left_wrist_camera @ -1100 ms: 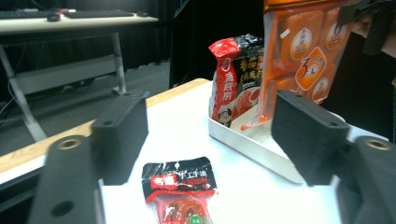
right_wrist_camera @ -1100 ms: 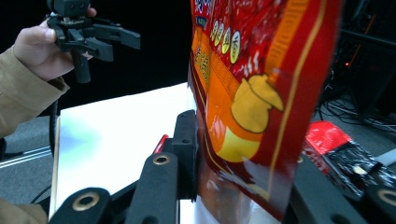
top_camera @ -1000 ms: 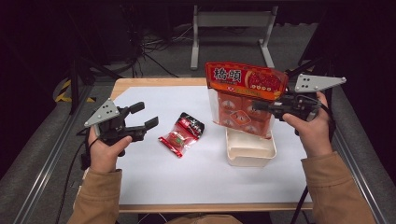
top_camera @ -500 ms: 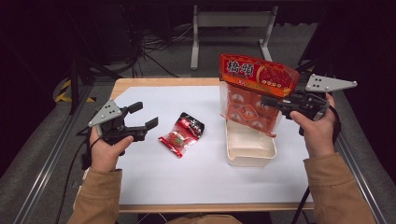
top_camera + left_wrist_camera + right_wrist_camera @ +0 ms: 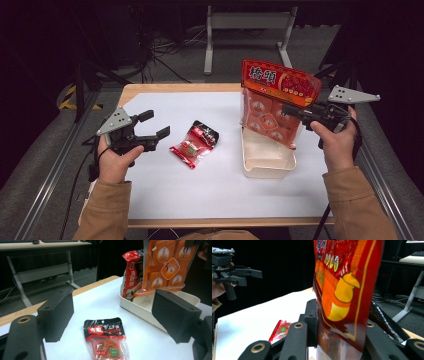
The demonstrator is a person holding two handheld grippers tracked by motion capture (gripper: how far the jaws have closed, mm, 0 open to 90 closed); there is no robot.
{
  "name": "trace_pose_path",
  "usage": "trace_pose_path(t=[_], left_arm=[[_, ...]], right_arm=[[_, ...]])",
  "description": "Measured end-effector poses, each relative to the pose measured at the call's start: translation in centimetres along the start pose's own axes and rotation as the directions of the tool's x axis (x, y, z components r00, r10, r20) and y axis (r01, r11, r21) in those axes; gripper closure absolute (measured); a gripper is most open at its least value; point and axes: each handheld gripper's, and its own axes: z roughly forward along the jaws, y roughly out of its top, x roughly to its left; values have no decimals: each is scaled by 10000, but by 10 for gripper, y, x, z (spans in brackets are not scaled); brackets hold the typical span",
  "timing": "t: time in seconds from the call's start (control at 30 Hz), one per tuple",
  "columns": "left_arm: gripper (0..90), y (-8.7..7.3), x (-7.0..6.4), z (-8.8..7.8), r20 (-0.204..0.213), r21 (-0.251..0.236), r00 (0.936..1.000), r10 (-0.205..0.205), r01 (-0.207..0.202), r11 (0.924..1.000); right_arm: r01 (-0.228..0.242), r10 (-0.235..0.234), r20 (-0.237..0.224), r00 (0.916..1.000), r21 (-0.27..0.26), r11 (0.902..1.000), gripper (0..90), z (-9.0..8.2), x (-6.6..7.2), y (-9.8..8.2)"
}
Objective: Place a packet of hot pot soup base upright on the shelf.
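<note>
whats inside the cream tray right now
The tray looks mostly bare toward the person. In the left gripper view another red packet stands in it, beside the orange bag that the right gripper holds over it. The tray's floor behind these is covered.

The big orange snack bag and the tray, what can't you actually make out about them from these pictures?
- Big orange snack bag: in the right gripper view it is cut off by the top edge and blurred from closeness, so its print is unreadable.
- Cream tray: whether the bag's bottom touches it is unclear; in the high view the bag covers the tray's far end.
- Second red packet standing in the tray: partly behind the bag in the left gripper view.
</note>
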Motion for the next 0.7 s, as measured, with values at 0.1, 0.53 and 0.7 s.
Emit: trace_pose_path(t=[0.1,0.53,0.7], left_arm=[[187,-1,0,1,-7,35,10000,-7,7,10000],[185,-3,2,2,-39,94,10000,-57,58,9999],[185,-4,2,3,-40,107,9999,-110,110,9999]], right_arm=[[-77,78,53,10000,-149,9999,707,0,1,-4],[-215,214,588,9980,-5,9998,707,10,-1,-26],[-169,164,730,9972,68,9998,707,13,-1,-31]])
